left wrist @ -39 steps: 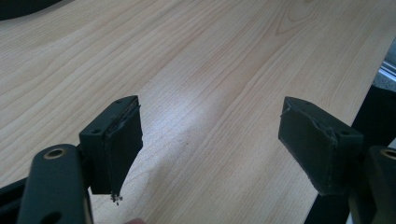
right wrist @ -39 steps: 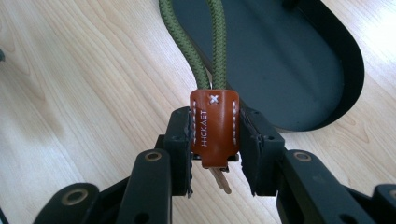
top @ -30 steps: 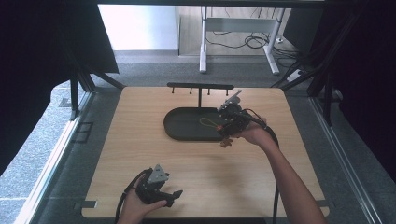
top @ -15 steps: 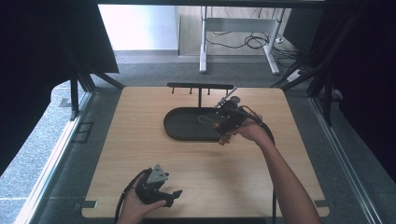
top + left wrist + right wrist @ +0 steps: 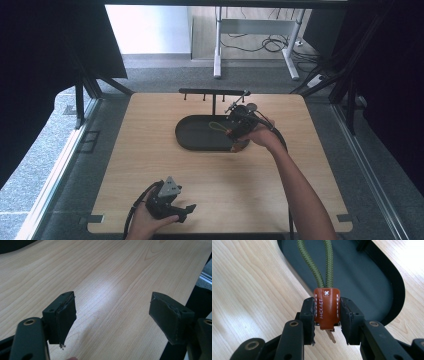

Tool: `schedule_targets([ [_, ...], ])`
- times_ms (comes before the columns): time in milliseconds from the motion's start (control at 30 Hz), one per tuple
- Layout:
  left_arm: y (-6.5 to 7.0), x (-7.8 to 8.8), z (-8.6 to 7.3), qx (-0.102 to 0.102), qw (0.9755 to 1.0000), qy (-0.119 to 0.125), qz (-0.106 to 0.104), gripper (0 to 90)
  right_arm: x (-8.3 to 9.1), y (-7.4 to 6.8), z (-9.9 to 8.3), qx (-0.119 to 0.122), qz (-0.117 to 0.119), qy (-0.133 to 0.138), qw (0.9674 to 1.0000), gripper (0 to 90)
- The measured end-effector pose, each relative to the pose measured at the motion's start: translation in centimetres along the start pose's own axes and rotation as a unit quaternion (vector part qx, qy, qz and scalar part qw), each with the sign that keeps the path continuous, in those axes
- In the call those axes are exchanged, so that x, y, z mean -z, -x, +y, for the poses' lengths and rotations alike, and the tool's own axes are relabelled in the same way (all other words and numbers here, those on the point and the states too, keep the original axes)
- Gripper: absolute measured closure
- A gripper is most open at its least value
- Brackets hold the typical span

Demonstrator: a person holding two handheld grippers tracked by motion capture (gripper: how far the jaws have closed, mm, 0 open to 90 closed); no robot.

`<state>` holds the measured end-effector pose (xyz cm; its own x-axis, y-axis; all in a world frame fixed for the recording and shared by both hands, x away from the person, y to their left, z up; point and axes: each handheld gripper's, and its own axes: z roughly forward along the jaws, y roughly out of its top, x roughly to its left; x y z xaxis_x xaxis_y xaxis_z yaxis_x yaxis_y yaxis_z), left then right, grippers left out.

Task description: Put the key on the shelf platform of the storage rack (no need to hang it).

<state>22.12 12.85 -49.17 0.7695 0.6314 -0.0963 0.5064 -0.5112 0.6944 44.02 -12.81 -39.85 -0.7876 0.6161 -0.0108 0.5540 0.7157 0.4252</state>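
A brown leather key fob [image 5: 327, 307] with a green cord loop [image 5: 322, 262] is clamped between the jaws of my right gripper [image 5: 327, 315], which is shut on it. The loop hangs over a dark oval tray [image 5: 367, 277]. In the high view my right gripper [image 5: 235, 131] hovers at the right end of the tray [image 5: 195, 137], and the green loop [image 5: 217, 126] shows over the tray's inside. My left gripper [image 5: 182, 212] rests near the table's front edge, and its jaws [image 5: 115, 317] stand wide open over bare wood.
A black rack with small hooks [image 5: 215, 92] stands just behind the tray. The wooden table [image 5: 150, 165] spreads around both. A metal piece sticks out under the fob [image 5: 331, 336]. Beyond the table are grey floor and desk legs.
My right gripper has shifted slightly left over the tray's right end, still holding the key fob. The left gripper has stayed put.
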Motion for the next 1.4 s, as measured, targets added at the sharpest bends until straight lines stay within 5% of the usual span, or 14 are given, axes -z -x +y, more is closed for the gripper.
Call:
schedule_targets([
  [733, 0.2, -0.1, 0.1, -0.003, 1.0000, -0.003, -0.004, 22.3, -2.0, 1.7, 2.9, -0.015, 0.005, 0.008, 0.9998, 66.5],
  [1400, 0.1, 0.1, 0.0, 0.000, 1.0000, 0.002, -0.004, 22.3, -3.4, 2.8, 3.5, -0.029, -0.007, 0.013, 0.9995, 66.4],
])
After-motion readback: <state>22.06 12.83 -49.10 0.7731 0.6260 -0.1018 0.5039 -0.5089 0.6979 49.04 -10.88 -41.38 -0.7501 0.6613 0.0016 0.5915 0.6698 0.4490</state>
